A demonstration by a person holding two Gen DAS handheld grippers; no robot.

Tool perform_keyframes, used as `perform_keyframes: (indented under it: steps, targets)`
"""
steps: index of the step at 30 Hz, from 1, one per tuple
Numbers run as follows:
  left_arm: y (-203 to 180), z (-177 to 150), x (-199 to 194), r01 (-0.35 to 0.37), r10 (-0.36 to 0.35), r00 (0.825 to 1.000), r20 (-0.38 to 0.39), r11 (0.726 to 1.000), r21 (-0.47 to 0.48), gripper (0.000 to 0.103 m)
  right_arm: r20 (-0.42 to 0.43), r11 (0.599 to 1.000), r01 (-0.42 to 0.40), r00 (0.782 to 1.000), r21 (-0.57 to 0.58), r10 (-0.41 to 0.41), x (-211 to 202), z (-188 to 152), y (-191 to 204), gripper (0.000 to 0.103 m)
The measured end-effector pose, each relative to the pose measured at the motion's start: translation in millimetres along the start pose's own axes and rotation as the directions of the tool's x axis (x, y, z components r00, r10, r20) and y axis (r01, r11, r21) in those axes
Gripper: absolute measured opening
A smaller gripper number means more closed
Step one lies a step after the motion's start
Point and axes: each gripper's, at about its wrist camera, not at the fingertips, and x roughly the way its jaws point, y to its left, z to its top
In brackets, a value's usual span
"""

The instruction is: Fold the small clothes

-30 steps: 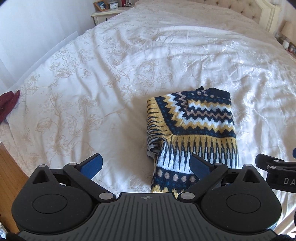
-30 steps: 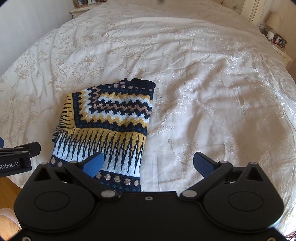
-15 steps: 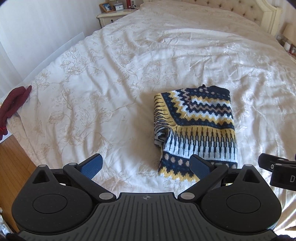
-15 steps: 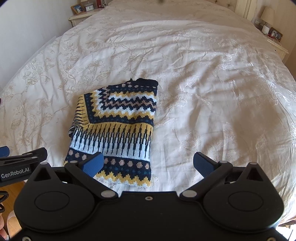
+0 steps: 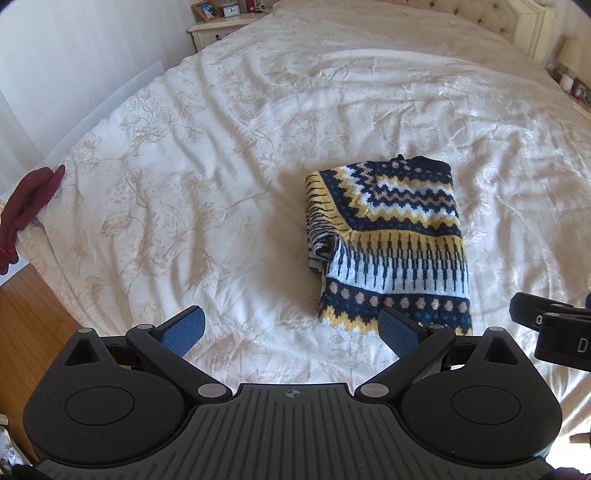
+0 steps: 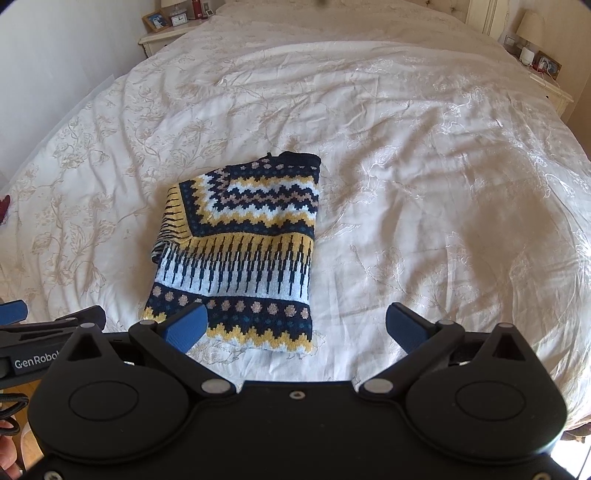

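A small knitted garment [image 5: 391, 240] in navy, yellow and white zigzag bands lies folded into a rectangle on the white bedspread [image 5: 221, 147]; a striped layer sticks out along its left side. In the right wrist view the same garment [image 6: 240, 251] lies ahead and slightly left. My left gripper [image 5: 291, 328] is open and empty, hovering near the garment's near-left corner. The right gripper [image 6: 295, 325] is open too, holding nothing, just short of the garment's near hem. Each gripper shows at the edge of the other's view.
A dark red cloth [image 5: 26, 206] hangs at the bed's left edge, above wooden floor [image 5: 26, 314]. A bedside table [image 6: 162, 35] with a framed photo and clock stands at the far left, another bedside table [image 6: 546, 81] with a lamp at the far right. A padded headboard [image 5: 480, 18] closes the far end.
Both grippers have drawn back from the garment towards the foot of the bed, so it sits farther ahead and its whole near hem shows. The garment itself lies unmoved.
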Motion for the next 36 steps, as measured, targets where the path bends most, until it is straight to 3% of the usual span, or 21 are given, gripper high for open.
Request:
perform_keyframes:
  steps: [36]
  targets:
    - [-0.2,-3.4,-9.6,-0.03,0.03,1.0,-0.005,0.999,0.022,0.101,-0.003,1.0,-0.001,1.0,0.012,0.001,-6.7,-9.3,4.8,0.102]
